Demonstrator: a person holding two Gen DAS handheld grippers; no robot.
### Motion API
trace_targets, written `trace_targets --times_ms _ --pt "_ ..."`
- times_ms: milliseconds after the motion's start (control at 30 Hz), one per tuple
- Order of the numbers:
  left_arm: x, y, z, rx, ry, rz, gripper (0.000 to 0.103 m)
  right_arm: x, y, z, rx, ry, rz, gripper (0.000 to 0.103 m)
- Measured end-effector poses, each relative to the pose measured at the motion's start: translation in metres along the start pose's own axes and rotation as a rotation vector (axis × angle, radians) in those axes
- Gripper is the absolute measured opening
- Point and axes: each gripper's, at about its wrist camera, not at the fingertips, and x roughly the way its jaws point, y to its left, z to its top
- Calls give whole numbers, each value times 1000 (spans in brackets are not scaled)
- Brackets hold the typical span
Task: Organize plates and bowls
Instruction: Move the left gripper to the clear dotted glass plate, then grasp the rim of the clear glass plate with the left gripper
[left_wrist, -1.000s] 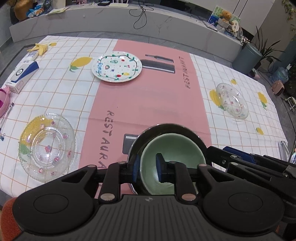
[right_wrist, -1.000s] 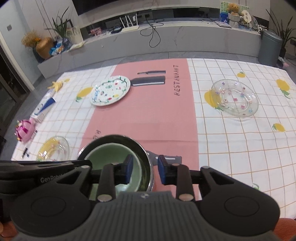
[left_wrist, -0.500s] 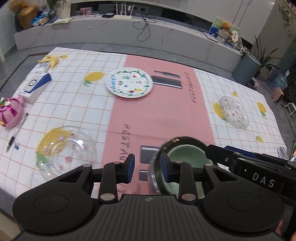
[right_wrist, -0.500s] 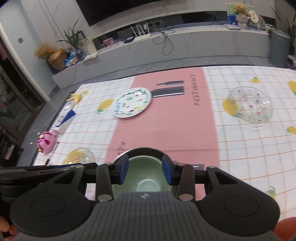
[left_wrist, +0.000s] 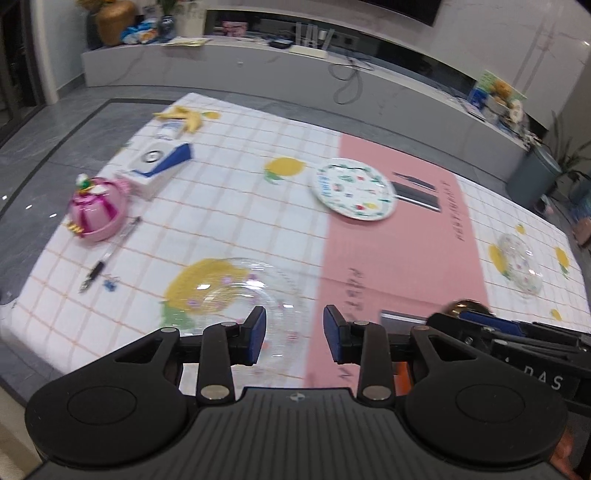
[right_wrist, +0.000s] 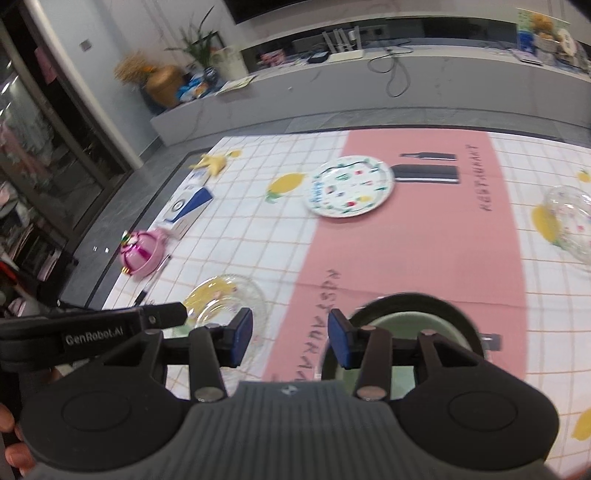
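Over checked cloth (left_wrist: 236, 206): both claws, left claw (left_wrist: 294, 334) and right claw (right_wrist: 290, 338), gape empty; ribbed glass plate (left_wrist: 236, 291) beneath left.

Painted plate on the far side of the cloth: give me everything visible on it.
The painted plate is round, white and shallow, ceramic by its look, with a green vine line around the rim and small red, yellow, green and blue motifs plus blue lettering, blurred beyond reading. It lies flat and upright on the tablecloth, straddling the edge between the white grid and the pink strip, beside the printed dark bottle graphic. Nothing lies on it, nothing touches it, and both grippers are well short of it.
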Motion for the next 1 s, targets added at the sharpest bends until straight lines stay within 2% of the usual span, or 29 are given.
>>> trace_targets --times_ms 400,733,1000 --pt "13 66 -3 -67 5 27 40 54 38 -4 -61 104 8 45" --pt "52 122 -16 -234 5 -22 41 111 55 0 -51 194 8 44" --pt "79 139 -26 -290 39 -51 41 150 45 7 -34 223 -81 44"
